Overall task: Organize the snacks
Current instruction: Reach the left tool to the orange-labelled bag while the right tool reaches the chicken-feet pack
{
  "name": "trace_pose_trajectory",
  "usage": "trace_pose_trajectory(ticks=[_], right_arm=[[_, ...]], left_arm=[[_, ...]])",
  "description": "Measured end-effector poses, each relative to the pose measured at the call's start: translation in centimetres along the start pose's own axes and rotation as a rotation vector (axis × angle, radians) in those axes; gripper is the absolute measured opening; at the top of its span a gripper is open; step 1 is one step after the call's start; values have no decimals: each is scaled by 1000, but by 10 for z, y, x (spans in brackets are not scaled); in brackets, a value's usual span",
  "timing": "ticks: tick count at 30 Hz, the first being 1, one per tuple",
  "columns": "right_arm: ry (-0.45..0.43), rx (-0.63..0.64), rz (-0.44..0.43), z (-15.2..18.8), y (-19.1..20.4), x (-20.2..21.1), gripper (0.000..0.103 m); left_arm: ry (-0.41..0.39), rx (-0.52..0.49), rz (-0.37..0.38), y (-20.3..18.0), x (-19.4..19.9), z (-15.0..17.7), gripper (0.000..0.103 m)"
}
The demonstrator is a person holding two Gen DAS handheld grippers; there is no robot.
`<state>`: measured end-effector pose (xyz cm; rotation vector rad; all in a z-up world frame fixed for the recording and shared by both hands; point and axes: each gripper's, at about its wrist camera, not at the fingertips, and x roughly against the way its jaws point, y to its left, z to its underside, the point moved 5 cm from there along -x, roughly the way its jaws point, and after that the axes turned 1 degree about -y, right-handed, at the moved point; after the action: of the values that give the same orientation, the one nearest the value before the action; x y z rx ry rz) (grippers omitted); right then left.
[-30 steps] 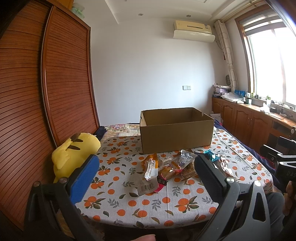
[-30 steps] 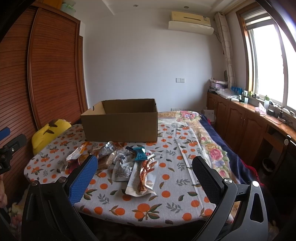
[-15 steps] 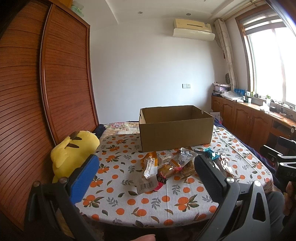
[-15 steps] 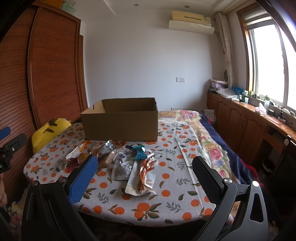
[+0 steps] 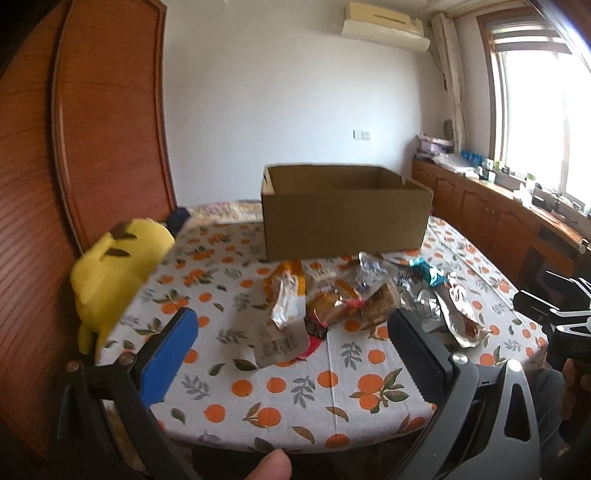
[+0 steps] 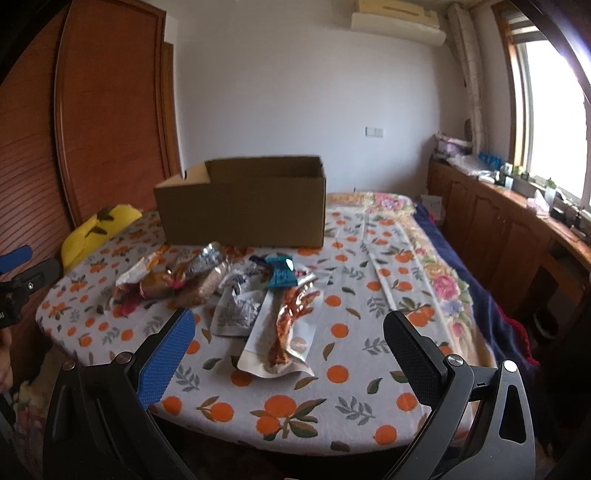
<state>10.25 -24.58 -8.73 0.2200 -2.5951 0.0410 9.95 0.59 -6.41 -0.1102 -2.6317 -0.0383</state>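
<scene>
Daylight is pouring through the window (image 6: 546,110), washing over the white wall (image 6: 295,81) where an air conditioner (image 6: 397,18) is hanging near the ceiling. Below the window, wooden cabinets (image 6: 495,229) are running along the wall. Far across from the window, a slatted wooden wardrobe (image 5: 92,118) is standing.

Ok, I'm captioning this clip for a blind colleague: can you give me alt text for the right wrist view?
The open right tool hovers at the near edge of a table with an orange-print tablecloth, holding nothing. Just ahead lies a clear pouch of reddish chicken feet among a loose pile of snack packets. Behind them stands an open brown cardboard box.
</scene>
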Motion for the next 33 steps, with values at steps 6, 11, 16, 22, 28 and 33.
trace_pose_trajectory(ticks=[6,11,16,22,28,33], right_arm=[[62,5,-44,3,-5,-33,100],[123,-13,-86,4,-10,-62,90],[198,-43,-122,5,-14,-90,85],[267,-48,-139,8,-11,-117,82],[308,-36,-137,13,-7,-133,82],[324,-51,-160,13,-10,-139,82]], left_arm=[[58,-36,11,0,-32,5,102],[123,4,68,7,-57,7,101],[128,-1,70,14,-74,4,101],[162,27,105,30,-97,-6,101],[220,6,124,31,-121,-14,101],[271,-8,149,28,-140,-17,101]])
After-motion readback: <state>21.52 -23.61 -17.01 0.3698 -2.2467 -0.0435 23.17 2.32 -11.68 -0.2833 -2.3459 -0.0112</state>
